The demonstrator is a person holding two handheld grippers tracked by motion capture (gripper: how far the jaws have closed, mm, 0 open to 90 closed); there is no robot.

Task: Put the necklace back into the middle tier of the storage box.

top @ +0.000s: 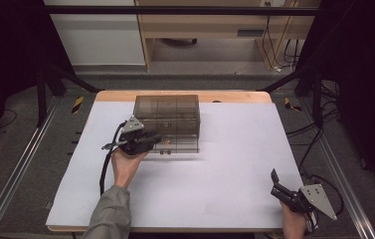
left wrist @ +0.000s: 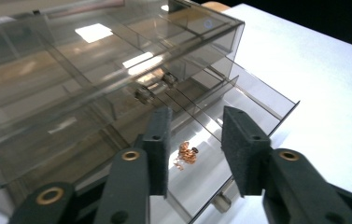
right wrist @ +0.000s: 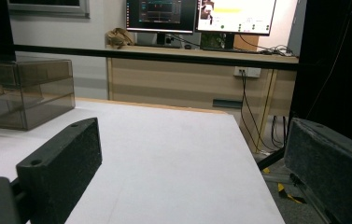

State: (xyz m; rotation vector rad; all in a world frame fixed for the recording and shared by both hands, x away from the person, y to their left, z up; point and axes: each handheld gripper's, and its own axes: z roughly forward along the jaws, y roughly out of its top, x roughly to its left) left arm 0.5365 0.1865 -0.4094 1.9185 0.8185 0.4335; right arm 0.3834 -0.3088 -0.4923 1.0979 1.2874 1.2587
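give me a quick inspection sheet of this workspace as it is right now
surface: white sheet over a wooden table, bare apart from the organiser.
job's things: smoky clear drawer organiser; bottom drawer pulled out, small coppery item lying inside.
clutter: nothing seen.
grippers: left gripper above the open drawer, fingers apart, nothing pressed between them; right gripper at the near right corner, fingers wide, empty.
cables: one trailing from the left gripper; more at the desk beyond.
surroundings: wooden desk with monitors, dark frame rails.
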